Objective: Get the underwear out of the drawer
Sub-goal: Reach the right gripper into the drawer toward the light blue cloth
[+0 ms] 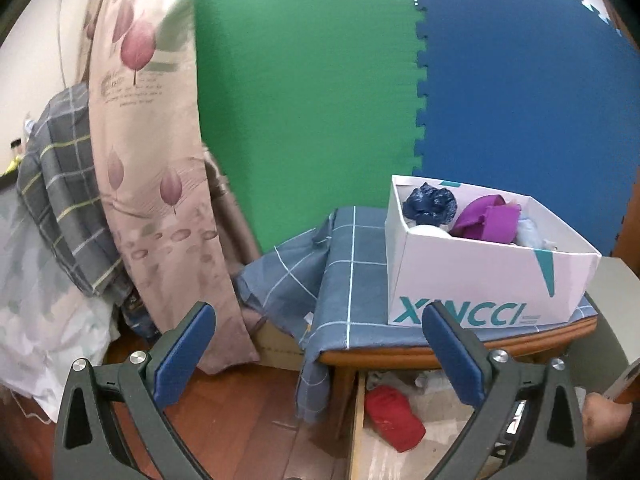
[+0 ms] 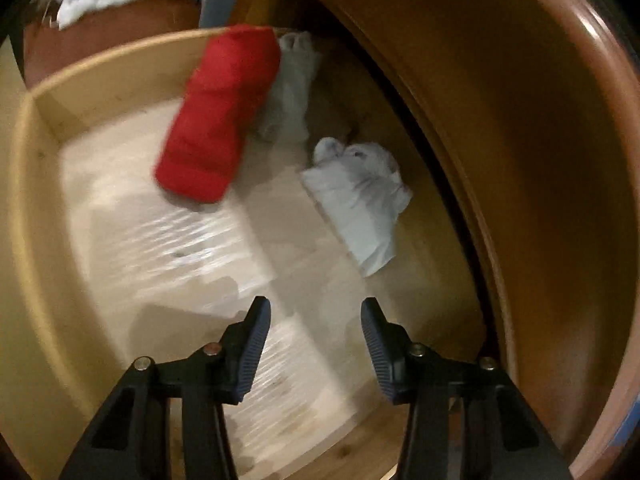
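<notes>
With right gripper jaws parted, empty, over drawer floor: descend onto pale-blue underwear by back edge; left gripper spread wide, empty

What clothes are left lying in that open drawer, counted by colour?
Red: 1, a folded red piece
Pale grey-white: 1, a crumpled bundle just behind the red one
Pale blue-white: 1, another crumpled piece nearer the cabinet side
Total: 3 in the drawer
</notes>
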### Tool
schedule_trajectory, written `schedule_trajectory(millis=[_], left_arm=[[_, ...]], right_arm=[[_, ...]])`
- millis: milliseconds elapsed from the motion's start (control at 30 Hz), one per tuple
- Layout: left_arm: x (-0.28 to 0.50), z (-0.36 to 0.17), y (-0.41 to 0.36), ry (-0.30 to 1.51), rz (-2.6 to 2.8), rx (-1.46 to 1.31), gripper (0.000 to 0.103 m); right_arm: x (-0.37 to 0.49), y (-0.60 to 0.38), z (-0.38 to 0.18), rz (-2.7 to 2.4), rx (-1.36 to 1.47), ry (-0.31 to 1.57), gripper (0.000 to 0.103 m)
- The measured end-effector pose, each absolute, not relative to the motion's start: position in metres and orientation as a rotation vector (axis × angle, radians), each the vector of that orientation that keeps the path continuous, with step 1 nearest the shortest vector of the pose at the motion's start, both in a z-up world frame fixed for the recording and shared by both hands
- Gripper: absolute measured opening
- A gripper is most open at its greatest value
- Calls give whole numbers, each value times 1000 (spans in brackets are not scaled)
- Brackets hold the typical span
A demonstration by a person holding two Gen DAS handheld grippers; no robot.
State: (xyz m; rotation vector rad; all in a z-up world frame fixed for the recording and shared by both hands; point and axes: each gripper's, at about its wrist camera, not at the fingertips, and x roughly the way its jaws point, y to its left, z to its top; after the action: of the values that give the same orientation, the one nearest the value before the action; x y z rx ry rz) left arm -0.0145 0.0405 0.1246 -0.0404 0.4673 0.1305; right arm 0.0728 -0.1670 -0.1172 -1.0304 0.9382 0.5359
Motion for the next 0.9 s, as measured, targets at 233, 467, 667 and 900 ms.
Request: schedule_trajectory(millis=[233, 467, 667, 900], left_arm=[[-2, 107, 41, 551, 115, -38, 103], [1, 104, 41, 557, 104, -45, 103], [10, 97, 42, 599, 88, -76, 103], [13, 94, 42, 611, 79, -86, 103]], right_arm=[[84, -154, -151, 475, -1197, 824, 47], [93, -148, -173, 379, -1320, 666, 41], [109, -150, -187, 342, -1335, 649, 41], [115, -152, -194, 356, -1340, 610, 48]])
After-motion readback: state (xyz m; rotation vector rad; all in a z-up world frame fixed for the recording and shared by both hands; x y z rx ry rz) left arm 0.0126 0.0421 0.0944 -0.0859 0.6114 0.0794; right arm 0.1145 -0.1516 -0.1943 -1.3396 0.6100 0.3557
